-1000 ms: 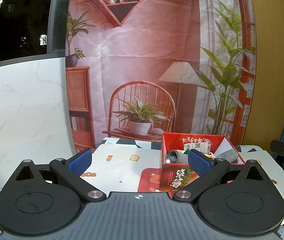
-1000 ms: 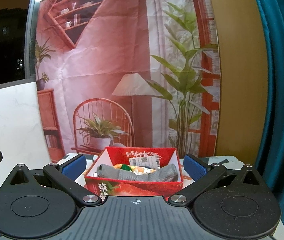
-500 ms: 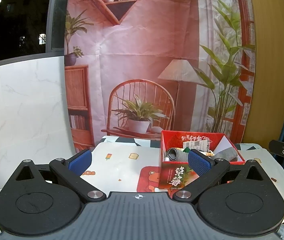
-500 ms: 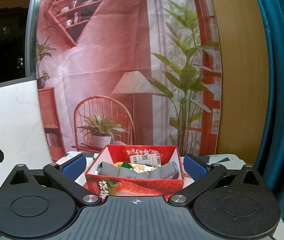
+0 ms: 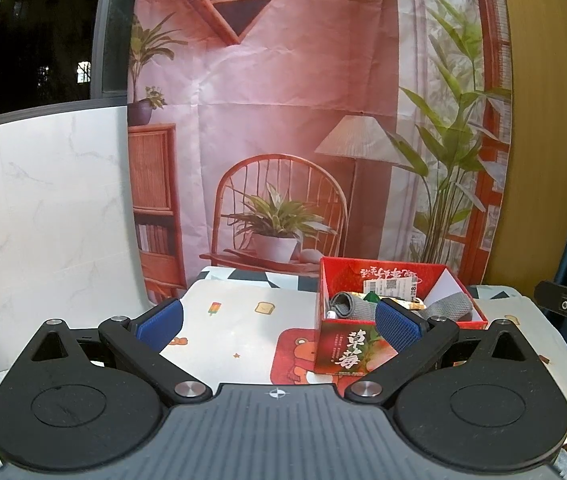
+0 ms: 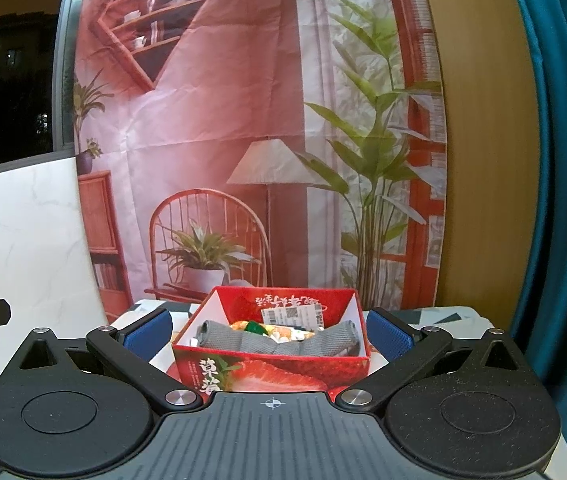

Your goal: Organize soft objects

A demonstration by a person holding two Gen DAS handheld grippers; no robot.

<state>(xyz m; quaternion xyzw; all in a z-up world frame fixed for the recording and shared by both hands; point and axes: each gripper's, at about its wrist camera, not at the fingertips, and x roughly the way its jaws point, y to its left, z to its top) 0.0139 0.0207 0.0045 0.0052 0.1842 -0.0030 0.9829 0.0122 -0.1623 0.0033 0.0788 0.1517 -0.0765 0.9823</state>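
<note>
Grey cloth (image 6: pixel 283 343) half-hides unclear packets in the red box (image 6: pixel 267 376); both jaws spread, empty.

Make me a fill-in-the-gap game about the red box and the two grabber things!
1. The grey knitted cloth lies inside the ____ strawberry-printed cardboard box.
2. The left gripper and the right gripper both have their jaws ____.
3. The pads on each gripper's fingers are coloured ____.
4. Neither gripper holds ____.

Missing words: red; open; blue; anything
</note>
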